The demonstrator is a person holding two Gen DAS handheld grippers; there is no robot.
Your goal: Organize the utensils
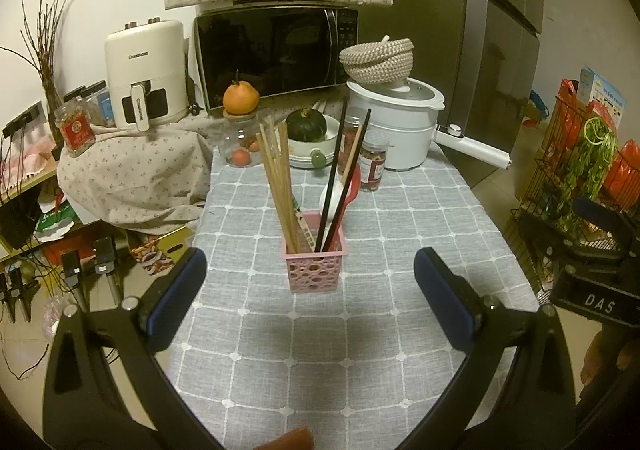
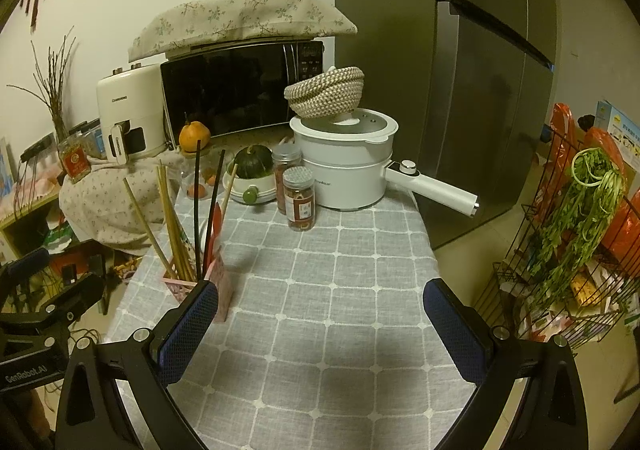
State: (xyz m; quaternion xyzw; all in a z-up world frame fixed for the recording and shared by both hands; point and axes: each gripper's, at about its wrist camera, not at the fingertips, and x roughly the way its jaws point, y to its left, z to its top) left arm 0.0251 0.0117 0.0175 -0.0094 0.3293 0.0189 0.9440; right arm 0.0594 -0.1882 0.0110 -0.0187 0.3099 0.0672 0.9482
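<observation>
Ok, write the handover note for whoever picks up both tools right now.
Left tool: open, empty, hovering in front of the pink holder.
Right tool: open, empty, over bare checked tablecloth, holder beside its left finger.
Holder stands upright mid-table with wooden chopsticks, black chopsticks, and a white spoon and red spoon standing in it.
Done: no loose utensils visible on the cloth.
Left: apparently nothing; check outside the views.

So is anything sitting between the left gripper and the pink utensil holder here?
Nothing visible. In the left wrist view the left gripper is open, and the pink utensil holder stands straight ahead between its fingers, with only bare grey checked tablecloth in front of it. The jars and pot stand behind the holder, not in the path.
</observation>
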